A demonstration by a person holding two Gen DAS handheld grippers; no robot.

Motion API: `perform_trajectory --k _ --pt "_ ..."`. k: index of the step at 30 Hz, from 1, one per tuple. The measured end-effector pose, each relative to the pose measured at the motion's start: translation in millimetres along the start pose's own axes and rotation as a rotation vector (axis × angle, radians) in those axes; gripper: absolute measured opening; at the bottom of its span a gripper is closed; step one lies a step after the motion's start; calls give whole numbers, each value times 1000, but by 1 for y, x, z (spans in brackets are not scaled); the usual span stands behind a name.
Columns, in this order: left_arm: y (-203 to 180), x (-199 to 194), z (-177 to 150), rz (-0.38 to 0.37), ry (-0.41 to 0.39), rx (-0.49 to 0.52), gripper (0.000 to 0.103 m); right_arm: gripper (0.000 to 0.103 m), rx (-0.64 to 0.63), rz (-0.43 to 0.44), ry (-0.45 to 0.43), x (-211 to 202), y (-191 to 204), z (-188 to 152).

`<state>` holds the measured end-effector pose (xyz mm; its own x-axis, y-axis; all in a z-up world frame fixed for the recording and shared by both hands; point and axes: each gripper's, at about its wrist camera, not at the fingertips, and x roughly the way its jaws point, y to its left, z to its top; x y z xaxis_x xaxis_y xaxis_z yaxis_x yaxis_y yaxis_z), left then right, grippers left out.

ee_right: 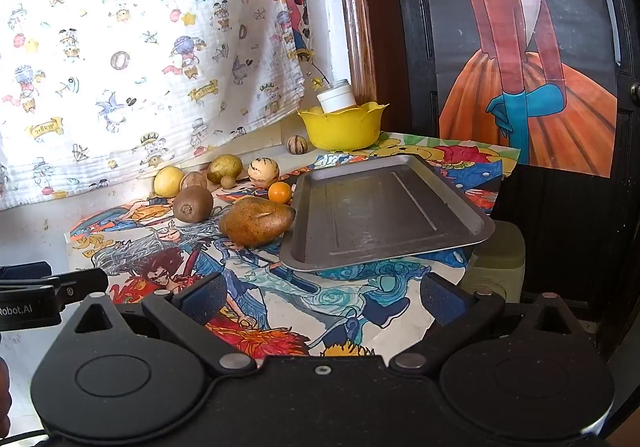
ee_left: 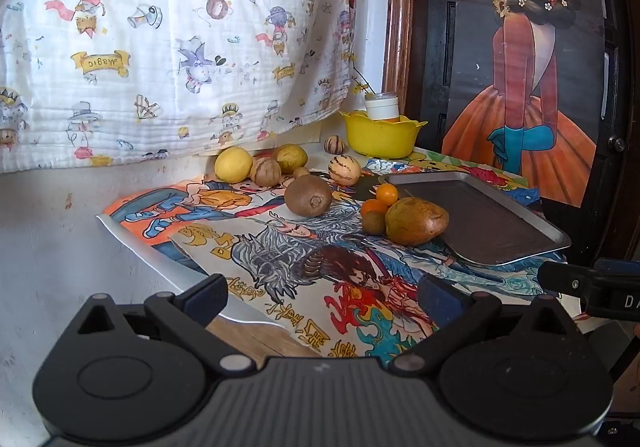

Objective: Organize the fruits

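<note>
Lying just left of the metal tray (ee_right: 384,207) on the counter (ee_right: 280,311), long axis running toward the tray, brown pear (ee_right: 256,221); holding a white jar (ee_right: 337,99), yellow bowl (ee_right: 342,129) behind; gaping empty, left tool (ee_left: 322,297), right tool (ee_right: 322,297).

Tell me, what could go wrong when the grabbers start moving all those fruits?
1. The metal tray seems to jut past the table edge at its near right corner, so weight there might tip it.
2. The round kiwi and small orange fruit could roll away if nudged.
3. The big brown mango lies against the tray, so grabbing it might shove the tray.
</note>
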<state>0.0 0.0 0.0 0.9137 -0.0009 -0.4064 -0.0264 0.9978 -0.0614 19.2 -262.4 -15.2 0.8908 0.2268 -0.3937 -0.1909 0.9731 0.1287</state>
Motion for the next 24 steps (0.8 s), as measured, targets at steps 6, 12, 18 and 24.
perform_trajectory --k 6,12,18,24 --pt "0 0 0 0 4 -1 103 103 0 0 1 0 0 0" --pt "0 0 0 -1 4 -1 103 103 0 0 1 0 0 0" --pt "0 0 0 0 5 -2 103 103 0 1 1 1 -1 0" --pt "1 2 1 7 12 -5 103 103 -24 3 -15 1 -2 4"
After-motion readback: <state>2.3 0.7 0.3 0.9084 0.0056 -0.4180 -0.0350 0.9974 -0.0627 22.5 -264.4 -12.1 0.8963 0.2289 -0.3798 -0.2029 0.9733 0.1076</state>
